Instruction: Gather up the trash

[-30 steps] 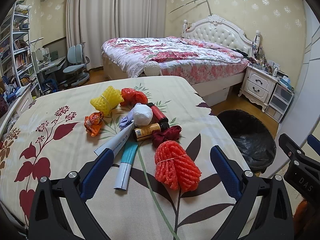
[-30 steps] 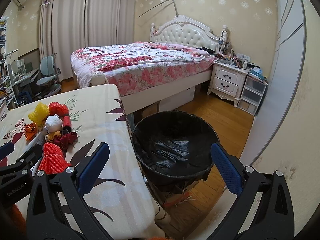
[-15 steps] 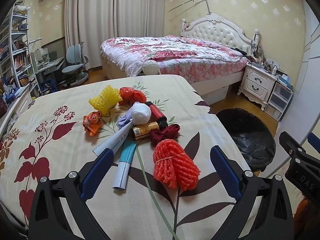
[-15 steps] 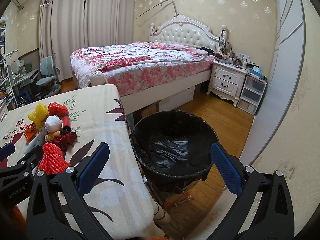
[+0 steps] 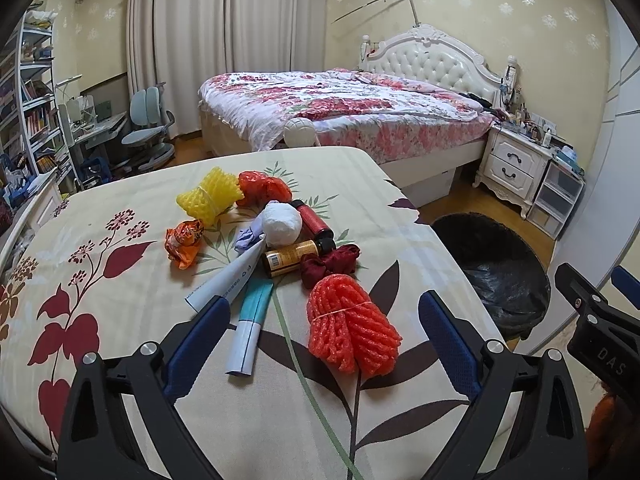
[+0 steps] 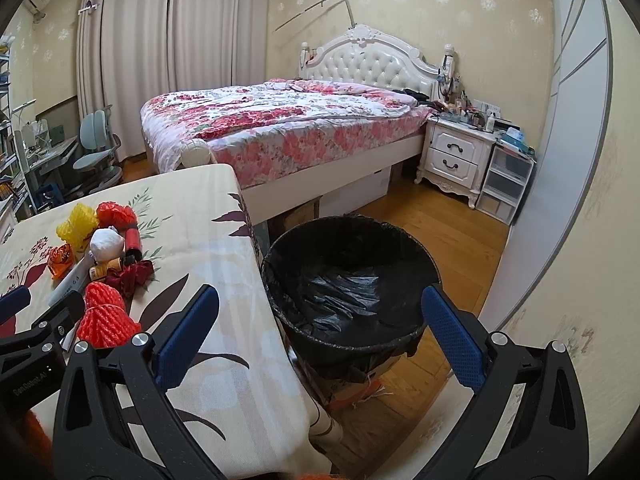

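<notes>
A pile of trash lies on the table (image 5: 100,280): a red foam net (image 5: 352,328) nearest me, a dark red cloth scrap (image 5: 330,266), two small bottles (image 5: 292,256), a white ball (image 5: 282,224), tubes (image 5: 250,320), an orange wrapper (image 5: 184,242), a yellow foam net (image 5: 210,200) and another red net (image 5: 264,188). My left gripper (image 5: 324,344) is open and empty, with the near red foam net between its fingers. My right gripper (image 6: 320,336) is open and empty above the black-lined trash bin (image 6: 348,276), which stands right of the table (image 6: 224,320). The red foam net also shows in the right wrist view (image 6: 104,316).
A bed (image 5: 344,116) with a floral cover stands behind the table. A white nightstand (image 6: 456,160) and plastic drawers (image 6: 506,184) stand at the far right wall. A desk chair (image 5: 148,128) and bookshelves (image 5: 32,100) are at the left. The bin shows in the left view (image 5: 500,276).
The left gripper has eased slightly forward toward the near red foam net. The right gripper has barely moved over the bin.
</notes>
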Demonstrator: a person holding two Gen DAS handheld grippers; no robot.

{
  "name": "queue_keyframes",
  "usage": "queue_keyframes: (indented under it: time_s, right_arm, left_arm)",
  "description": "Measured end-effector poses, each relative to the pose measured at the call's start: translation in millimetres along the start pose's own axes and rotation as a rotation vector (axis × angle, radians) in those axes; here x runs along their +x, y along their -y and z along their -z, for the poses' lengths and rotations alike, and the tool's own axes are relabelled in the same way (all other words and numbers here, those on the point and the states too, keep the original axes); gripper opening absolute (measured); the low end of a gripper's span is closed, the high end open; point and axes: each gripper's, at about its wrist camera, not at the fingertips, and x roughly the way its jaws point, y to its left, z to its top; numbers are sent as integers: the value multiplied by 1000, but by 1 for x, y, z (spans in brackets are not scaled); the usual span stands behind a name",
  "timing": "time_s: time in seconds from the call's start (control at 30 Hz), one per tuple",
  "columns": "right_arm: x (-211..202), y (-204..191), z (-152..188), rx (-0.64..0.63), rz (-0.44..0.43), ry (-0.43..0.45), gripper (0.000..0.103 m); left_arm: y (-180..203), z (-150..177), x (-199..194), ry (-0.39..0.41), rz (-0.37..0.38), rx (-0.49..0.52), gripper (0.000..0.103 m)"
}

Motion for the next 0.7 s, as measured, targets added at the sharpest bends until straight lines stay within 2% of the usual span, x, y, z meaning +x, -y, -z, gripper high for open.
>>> queue_keyframes:
  time_s: [0.2,0.3,0.33,0.53,0.7]
  right_arm:
    - [0,-1,1,6,-15,-19,97]
    - [1,-4,-2,4,-27,-36,81]
    - [1,-7,-3,5,-40,-46,80]
    - [0,-29,-5,-21,-114,-64,79]
    - [0,-60,-3,-60,-209,-85,79]
  left_arm:
    - [-14,1,-1,-15,-13,-7,84]
    - [-25,0,-2,-21,-22,-15,78]
    - [-29,-1,-2,-25,-24,-19,73]
    - [-65,1,-6,-35,-62,-44,65]
    - [-95,4,-7,-51,-108,-63,64]
